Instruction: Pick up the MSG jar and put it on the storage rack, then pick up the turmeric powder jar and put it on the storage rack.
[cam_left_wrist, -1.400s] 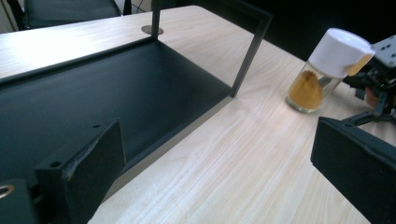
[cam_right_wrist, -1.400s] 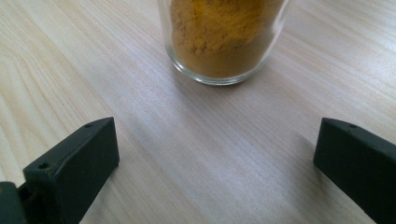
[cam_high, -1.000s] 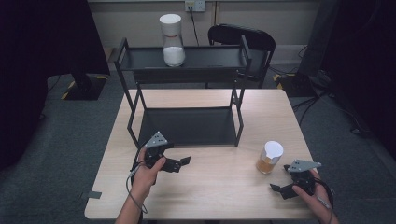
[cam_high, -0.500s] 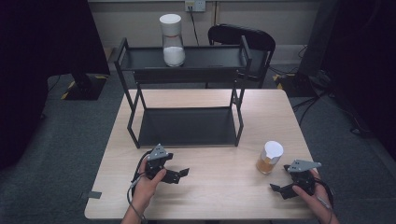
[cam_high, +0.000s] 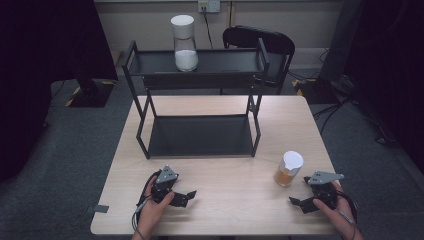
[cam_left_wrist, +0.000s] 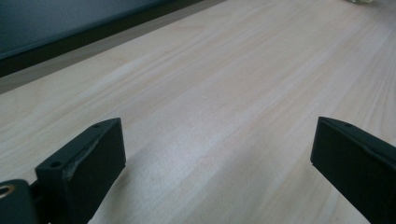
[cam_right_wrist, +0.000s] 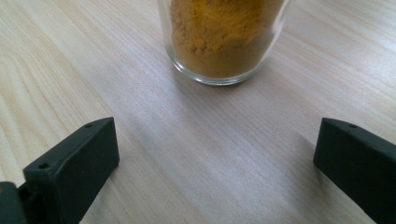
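Observation:
A glass jar of orange powder with a white lid stands on the wooden table at the front right. My right gripper rests just right of it, open, its jaws wide apart with the jar a short way ahead of them. Over at the front left my left gripper lies low on the table, also open, nothing between its jaws. A second white-lidded jar holding white powder stands on the top shelf of the black rack.
The black two-tier rack takes up the table's middle and back; its lower shelf is bare. A black chair stands behind the table. Bare wood lies between the two grippers along the front edge.
My left gripper has drawn back toward the front edge and settled lower on the table. The right gripper and the orange jar have stayed put.

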